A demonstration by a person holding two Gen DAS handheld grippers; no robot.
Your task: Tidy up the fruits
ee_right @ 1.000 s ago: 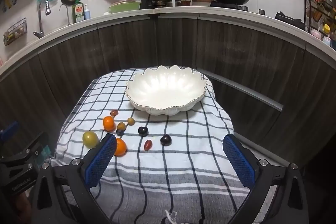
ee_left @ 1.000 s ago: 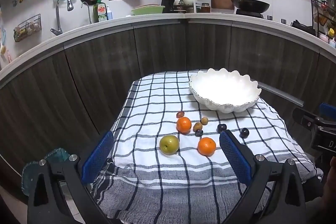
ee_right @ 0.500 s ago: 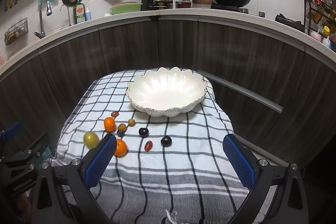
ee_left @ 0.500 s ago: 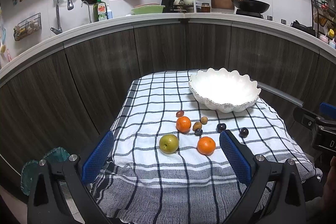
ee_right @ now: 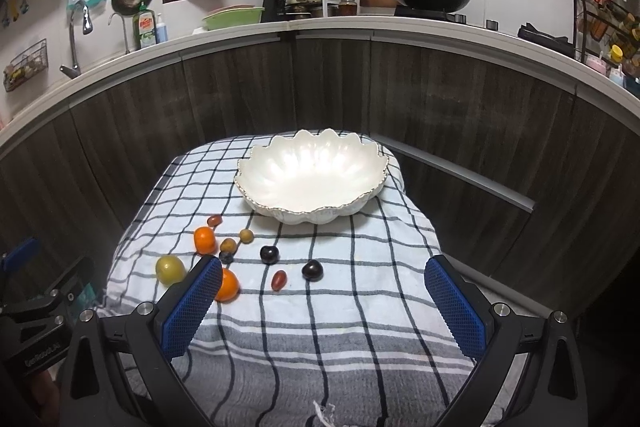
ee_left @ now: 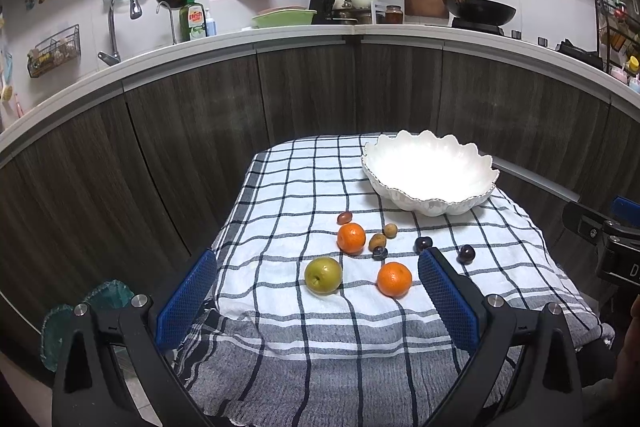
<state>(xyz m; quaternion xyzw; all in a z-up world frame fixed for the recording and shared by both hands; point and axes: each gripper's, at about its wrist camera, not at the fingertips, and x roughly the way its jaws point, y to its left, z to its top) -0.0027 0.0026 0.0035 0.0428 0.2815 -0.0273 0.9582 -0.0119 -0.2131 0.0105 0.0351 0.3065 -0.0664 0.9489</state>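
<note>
The white bowl (ee_right: 310, 179) at frame centre holds nothing (fruit lies lower left), both grippers' jaws apart, gripping nothing.

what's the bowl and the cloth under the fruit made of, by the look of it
Bowl: likely glazed ceramic, glossy white with soft highlights, scalloped rim edged in a thin metallic-looking line. Cloth: woven cotton-like fabric, matte, black-and-white check, wrinkled, with a loose thread at the near edge.

Bare checked cloth (ee_right: 360, 307) lies between scattered fruit (ee_right: 276, 267) and near edge.
</note>
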